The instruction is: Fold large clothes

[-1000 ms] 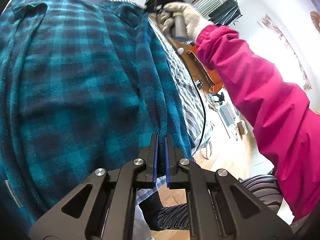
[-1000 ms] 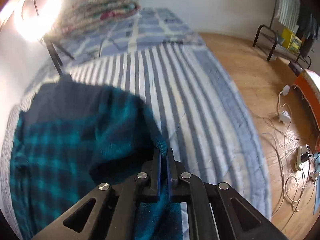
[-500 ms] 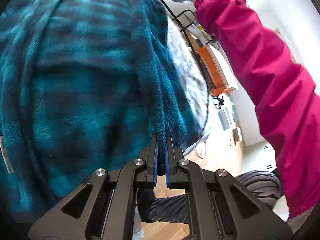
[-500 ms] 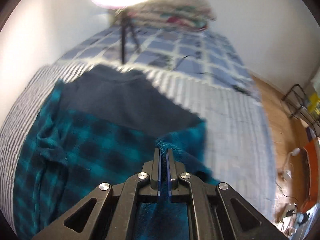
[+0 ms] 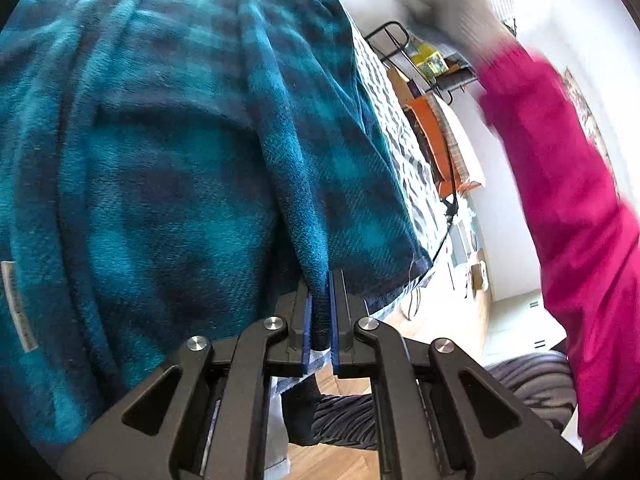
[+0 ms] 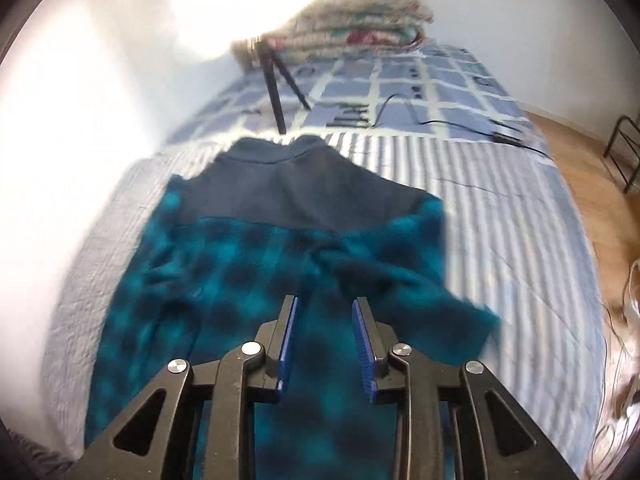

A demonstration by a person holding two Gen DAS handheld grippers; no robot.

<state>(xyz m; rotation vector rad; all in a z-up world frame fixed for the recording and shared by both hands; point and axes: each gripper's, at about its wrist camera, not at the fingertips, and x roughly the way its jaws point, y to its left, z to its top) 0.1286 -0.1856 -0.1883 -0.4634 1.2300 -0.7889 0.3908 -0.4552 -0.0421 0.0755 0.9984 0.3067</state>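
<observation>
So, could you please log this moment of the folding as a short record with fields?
garment: teal plaid fleece shirt with a dark yoke, spread on the striped bedcover
left gripper: shut on a fold of the shirt's edge
right gripper: jaws opening, nothing between them, shirt below
right side of shirt: folded in over the body
background: folded blankets at the far end of the bed

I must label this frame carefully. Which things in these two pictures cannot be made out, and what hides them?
- Left wrist view: the person's gloved hand is blurred; whatever it holds cannot be told.
- Left wrist view: the white label on the plaid garment is too small to read.
- Right wrist view: glare washes out whatever tops the black stand.
</observation>
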